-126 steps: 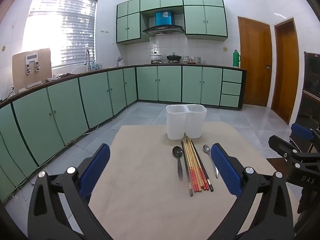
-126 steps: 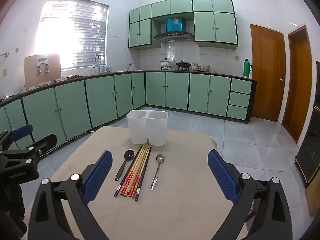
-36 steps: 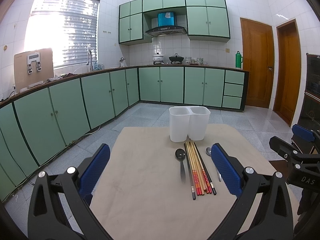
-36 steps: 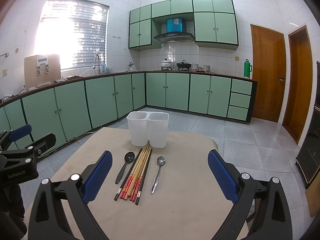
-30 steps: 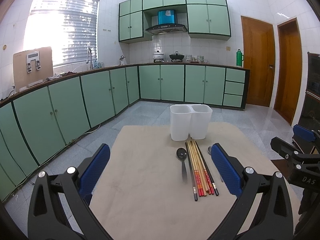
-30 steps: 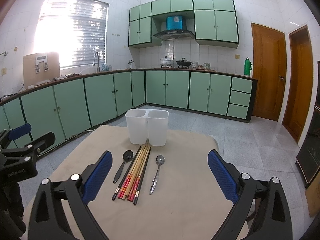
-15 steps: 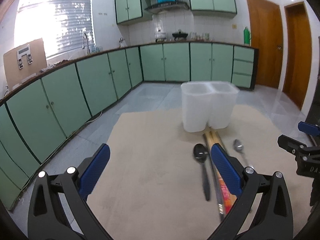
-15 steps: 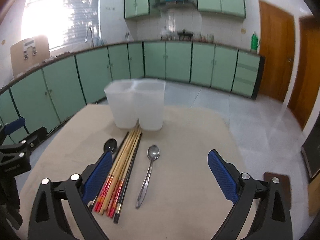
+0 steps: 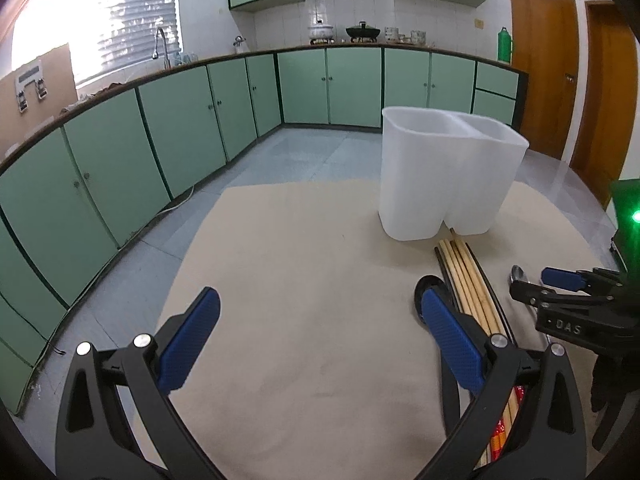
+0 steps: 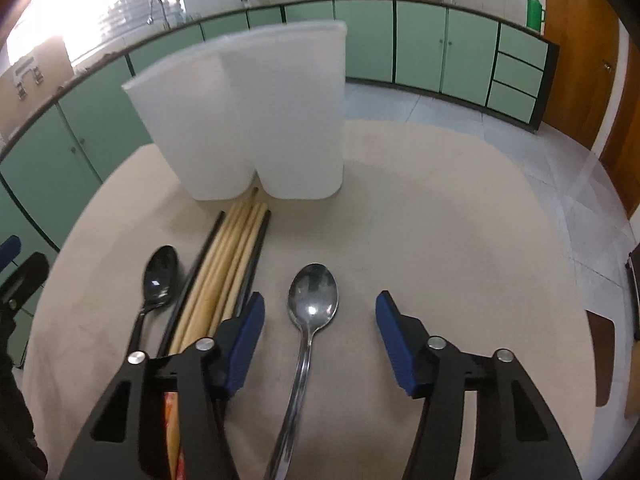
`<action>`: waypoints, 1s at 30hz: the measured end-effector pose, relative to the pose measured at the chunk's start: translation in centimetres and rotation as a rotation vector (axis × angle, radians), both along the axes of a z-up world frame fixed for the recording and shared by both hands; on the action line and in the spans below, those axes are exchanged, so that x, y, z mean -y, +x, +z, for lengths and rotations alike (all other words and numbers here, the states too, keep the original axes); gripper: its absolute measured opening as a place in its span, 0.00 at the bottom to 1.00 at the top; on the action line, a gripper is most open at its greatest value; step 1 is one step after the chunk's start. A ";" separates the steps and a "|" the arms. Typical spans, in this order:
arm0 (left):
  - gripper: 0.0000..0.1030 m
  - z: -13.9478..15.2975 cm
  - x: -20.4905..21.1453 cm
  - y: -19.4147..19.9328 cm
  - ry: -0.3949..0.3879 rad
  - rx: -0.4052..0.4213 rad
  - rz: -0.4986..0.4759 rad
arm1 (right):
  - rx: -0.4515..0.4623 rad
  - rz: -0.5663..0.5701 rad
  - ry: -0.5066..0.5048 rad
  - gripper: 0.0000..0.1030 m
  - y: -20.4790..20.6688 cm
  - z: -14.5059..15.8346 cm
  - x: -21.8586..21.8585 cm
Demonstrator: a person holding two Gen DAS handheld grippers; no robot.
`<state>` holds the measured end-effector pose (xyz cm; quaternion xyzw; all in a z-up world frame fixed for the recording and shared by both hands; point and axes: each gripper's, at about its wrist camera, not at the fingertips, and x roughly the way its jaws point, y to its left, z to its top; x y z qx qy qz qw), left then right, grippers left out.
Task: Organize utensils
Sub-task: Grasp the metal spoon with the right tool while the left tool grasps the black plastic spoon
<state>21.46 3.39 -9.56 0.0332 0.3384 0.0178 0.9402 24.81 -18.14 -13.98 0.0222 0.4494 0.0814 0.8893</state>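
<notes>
Right hand-held gripper (image 10: 319, 318) low over the beige cloth-covered desk (image 10: 440, 220), jaws wide apart and holding nothing, shiny silver metal spoon (image 10: 308, 320) lying between its 2 blue pads, bowl pointing toward the white translucent plastic 2-compartment utensil holder (image 10: 260, 120). Bundle of wooden and black chopsticks (image 10: 228, 264) lies just left of the spoon, tips touching or nearly touching the holder base; glossy black spoon (image 10: 158, 280) lies left of the chopsticks. Left hand-held gripper (image 9: 316, 324) wide open, empty, over bare cloth; its right pad partly covers the black spoon. Green kitchen cabinets (image 9: 180, 132) behind.
</notes>
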 end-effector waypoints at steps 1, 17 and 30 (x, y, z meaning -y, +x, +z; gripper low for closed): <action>0.95 -0.2 0.1 0.2 -0.001 -0.006 -0.005 | -0.001 -0.001 -0.007 0.48 0.1 -0.1 -0.1; 0.95 -3.7 3.4 2.0 -0.005 -0.131 -0.087 | 0.022 0.022 -0.014 0.28 -0.6 0.4 0.1; 0.96 -6.3 5.2 3.6 0.079 -0.234 -0.097 | 0.019 0.015 0.001 0.28 0.6 0.6 0.6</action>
